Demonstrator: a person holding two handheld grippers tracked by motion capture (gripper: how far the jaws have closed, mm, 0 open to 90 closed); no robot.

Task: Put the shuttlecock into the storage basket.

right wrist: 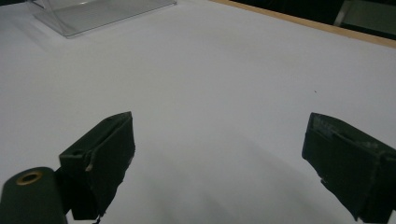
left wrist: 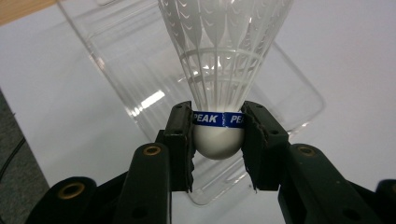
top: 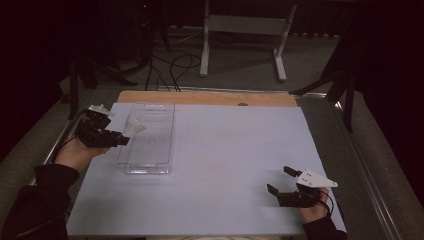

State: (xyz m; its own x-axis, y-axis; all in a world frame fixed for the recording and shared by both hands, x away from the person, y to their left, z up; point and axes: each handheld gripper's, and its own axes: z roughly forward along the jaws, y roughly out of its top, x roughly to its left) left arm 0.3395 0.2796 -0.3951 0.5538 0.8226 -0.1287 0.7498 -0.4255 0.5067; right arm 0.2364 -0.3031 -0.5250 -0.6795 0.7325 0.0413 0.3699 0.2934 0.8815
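Observation:
A white shuttlecock (left wrist: 219,84) with a blue band reading PEAK sits between the jaws of my left gripper (left wrist: 218,137), which is shut on its round cork base. In the high view the left gripper (top: 125,137) holds the shuttlecock (top: 134,126) over the left rim of a clear plastic tray (top: 161,150). Through the feathers the same tray (left wrist: 112,84) lies below. My right gripper (top: 280,179) rests low at the front right of the white table sheet, its jaws wide apart. The right gripper view has the right gripper (right wrist: 219,154) open over bare white sheet.
The tray's corner (right wrist: 93,16) lies far off in the right gripper view. A wooden strip (top: 200,97) runs along the table's far edge. Cables (top: 175,70) and a white stand (top: 245,30) are on the floor beyond. Dark metal rails flank the table.

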